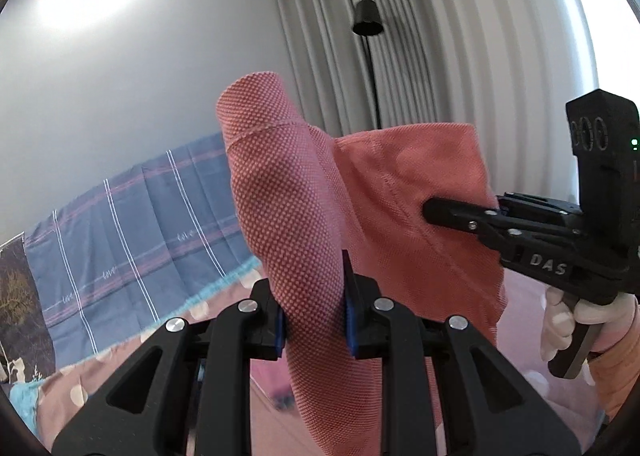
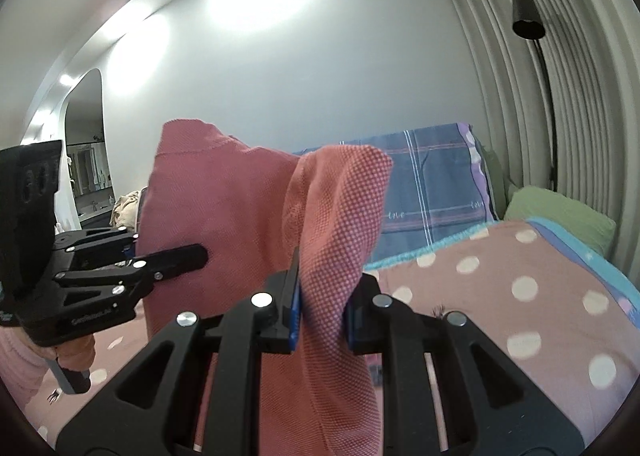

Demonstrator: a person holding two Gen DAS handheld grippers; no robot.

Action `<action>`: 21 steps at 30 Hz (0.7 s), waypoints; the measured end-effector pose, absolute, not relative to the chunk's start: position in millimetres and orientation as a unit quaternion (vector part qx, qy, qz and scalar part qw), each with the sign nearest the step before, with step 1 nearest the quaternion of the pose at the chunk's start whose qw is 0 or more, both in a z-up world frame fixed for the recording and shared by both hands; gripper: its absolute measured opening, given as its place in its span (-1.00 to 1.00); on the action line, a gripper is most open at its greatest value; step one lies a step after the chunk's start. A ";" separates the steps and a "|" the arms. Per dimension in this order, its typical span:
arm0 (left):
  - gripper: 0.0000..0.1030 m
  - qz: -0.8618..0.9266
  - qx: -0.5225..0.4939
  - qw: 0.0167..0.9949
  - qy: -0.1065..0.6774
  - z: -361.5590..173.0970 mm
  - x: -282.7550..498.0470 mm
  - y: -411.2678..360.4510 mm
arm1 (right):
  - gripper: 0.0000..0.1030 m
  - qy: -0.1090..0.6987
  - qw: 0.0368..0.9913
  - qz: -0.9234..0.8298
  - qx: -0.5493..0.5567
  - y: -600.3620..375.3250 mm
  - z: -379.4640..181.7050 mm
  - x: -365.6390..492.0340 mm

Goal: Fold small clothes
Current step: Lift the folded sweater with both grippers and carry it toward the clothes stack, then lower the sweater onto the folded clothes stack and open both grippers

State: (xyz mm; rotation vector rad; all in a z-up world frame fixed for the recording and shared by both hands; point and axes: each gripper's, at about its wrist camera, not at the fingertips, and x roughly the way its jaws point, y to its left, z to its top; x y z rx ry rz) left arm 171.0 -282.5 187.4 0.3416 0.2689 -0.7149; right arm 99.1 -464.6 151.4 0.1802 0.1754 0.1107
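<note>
The coral knit garment [image 1: 400,192] hangs in the air above the polka-dot bed [image 2: 520,296], stretched between both tools. The left gripper [image 1: 314,320] has its jaws clamped on a bunched fold at 6 o'clock in its own view. The right gripper [image 2: 322,320] likewise grips a fold of the cloth. A plaid blue cover [image 1: 132,216] lies at 9 o'clock behind, and a black lamp [image 1: 367,18] stands at 12 o'clock before the pleated curtain [image 1: 460,36].
</note>
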 end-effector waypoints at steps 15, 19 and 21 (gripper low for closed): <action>0.50 -0.075 0.236 0.920 0.305 -22.2 395.2 -304.8 | -0.24 0.327 0.936 -0.127 0.032 -457.0 7.8 372.2; 0.51 -0.084 0.298 0.927 0.213 -62.9 358.2 -314.0 | -0.22 0.361 0.926 -0.110 0.022 -452.6 -75.5 354.0; 0.48 -0.072 0.317 0.925 0.197 -66.8 347.2 -317.4 | -0.22 0.350 0.929 -0.113 0.047 -459.9 -80.6 343.6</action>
